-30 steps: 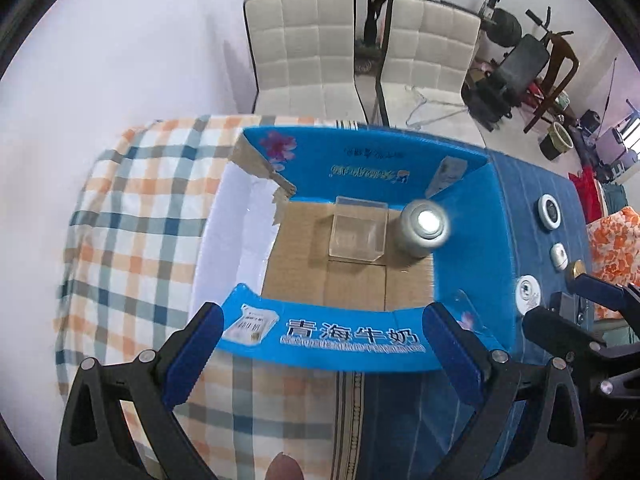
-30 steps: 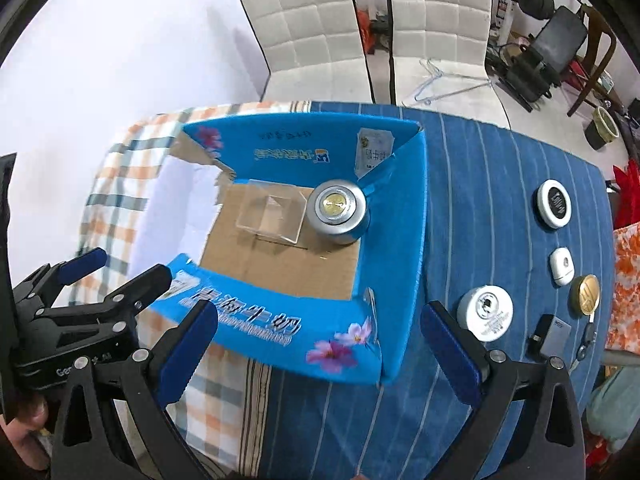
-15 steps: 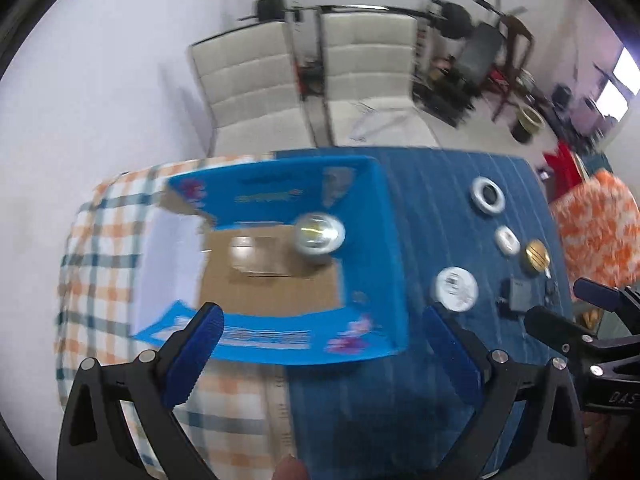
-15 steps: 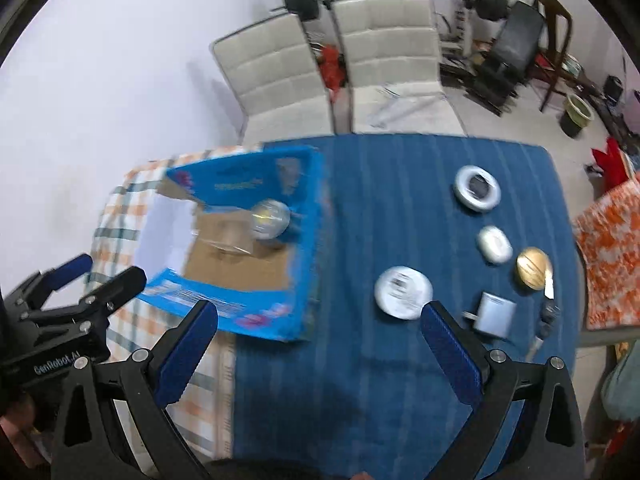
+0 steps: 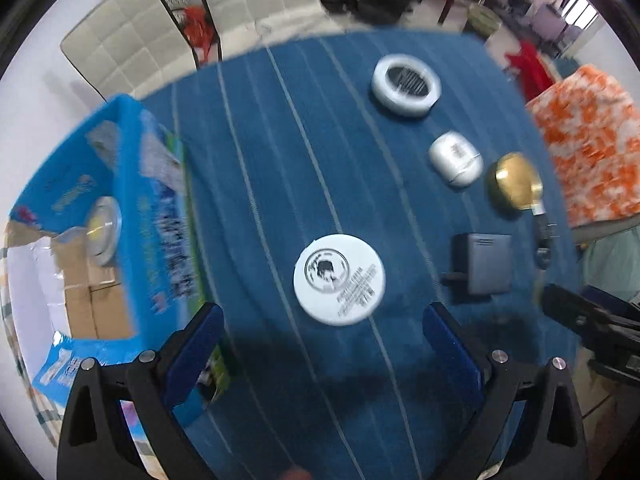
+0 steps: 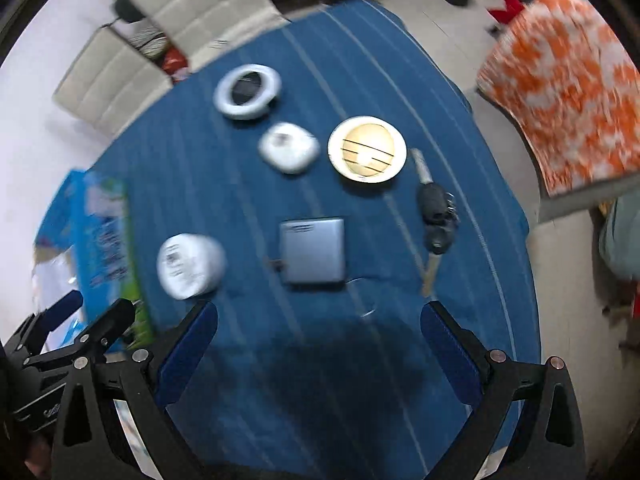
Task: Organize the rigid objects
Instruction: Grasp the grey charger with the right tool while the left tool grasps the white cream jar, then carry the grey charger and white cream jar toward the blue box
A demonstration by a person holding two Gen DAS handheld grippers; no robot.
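Both tongs (image 5: 320, 344) (image 6: 318, 340) agape above blurred, seemingly white jar (image 5: 339, 280)

Both grippers swung rightward off the blue box (image 5: 132, 216), left gripper (image 5: 326, 344) now above the white round tin (image 5: 339, 280), right gripper (image 6: 318, 340) near the grey square case (image 6: 313, 250), both views blurred, apparently mid-motion

Motion blur is smearing both fisheye views, worst on the blue box (image 5: 160, 216) at the table's left edge and the orange fabric (image 6: 560, 80) off its right edge. Daylight is flooding in from the far right window. A dark soft shadow is pooling on the blue tablecloth (image 6: 320, 380) near the front edge. Edges are bending and vignetting black.
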